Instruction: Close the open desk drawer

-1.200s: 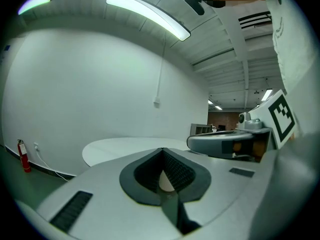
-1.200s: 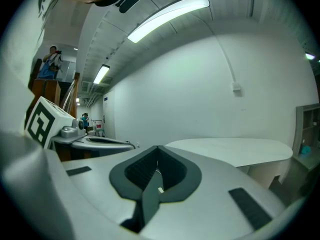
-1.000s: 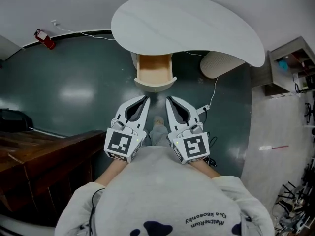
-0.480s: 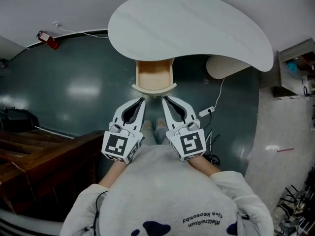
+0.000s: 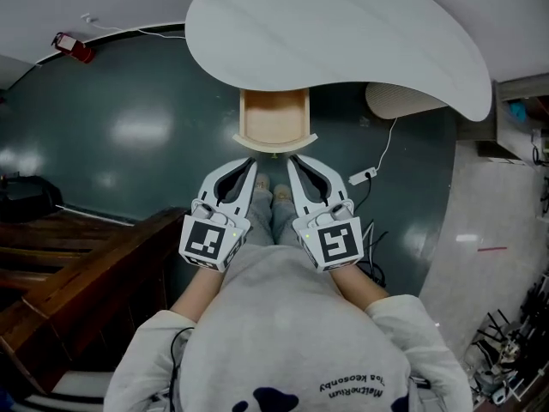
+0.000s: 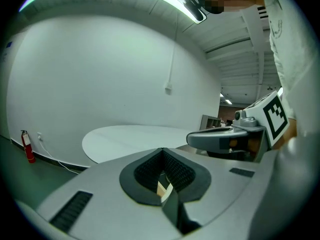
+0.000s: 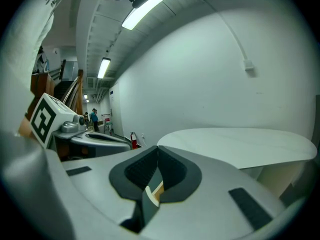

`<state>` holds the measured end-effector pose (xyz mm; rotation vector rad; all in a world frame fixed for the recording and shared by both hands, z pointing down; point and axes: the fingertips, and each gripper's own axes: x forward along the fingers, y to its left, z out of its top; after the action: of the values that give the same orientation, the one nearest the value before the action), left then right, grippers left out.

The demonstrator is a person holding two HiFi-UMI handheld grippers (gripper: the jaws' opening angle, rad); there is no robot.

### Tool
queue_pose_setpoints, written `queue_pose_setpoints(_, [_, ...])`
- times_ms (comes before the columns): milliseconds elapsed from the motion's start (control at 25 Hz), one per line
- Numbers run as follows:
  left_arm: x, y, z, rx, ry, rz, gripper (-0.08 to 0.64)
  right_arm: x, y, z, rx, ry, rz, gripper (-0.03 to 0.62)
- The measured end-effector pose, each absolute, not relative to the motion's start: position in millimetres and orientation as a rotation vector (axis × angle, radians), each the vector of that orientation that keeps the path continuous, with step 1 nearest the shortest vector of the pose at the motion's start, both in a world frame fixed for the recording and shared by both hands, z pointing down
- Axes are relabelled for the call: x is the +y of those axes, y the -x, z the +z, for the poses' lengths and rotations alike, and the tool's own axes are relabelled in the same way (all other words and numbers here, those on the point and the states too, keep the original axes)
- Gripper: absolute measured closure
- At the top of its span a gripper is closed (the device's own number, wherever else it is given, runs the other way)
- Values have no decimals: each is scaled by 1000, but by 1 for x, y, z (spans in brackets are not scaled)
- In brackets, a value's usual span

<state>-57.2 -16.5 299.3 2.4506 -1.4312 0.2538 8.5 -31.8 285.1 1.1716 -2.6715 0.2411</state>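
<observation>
The open wooden drawer (image 5: 274,115) sticks out from under the white curved desk top (image 5: 334,33), its pale curved front panel (image 5: 274,142) facing me. My left gripper (image 5: 254,163) and right gripper (image 5: 290,159) are side by side just short of that front panel, both shut with nothing held. Whether the tips touch the panel I cannot tell. In the left gripper view the shut jaws (image 6: 162,151) point at the desk top (image 6: 130,139), with a sliver of drawer wood showing between the pads. The right gripper view shows the same past its jaws (image 7: 157,148), the desk top (image 7: 240,146) beyond.
Dark green floor surrounds the desk. Dark wooden furniture (image 5: 77,264) stands at the left. A power strip with its cable (image 5: 360,177) lies right of the drawer, near a beige rounded cabinet (image 5: 403,101). A red fire extinguisher (image 5: 70,48) sits by the wall. My legs (image 5: 273,202) are between the grippers.
Both grippers have moved forward and down together, closing the gap to the drawer's front panel. Their jaws stayed shut. The drawer looks as far out as before.
</observation>
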Motion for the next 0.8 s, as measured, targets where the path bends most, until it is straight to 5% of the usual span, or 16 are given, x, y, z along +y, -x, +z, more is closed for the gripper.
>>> queue_pose_setpoints(800, [-41,58,410,-1263,-2386,338,554,-45,16,403,-2541,-1121,371,575])
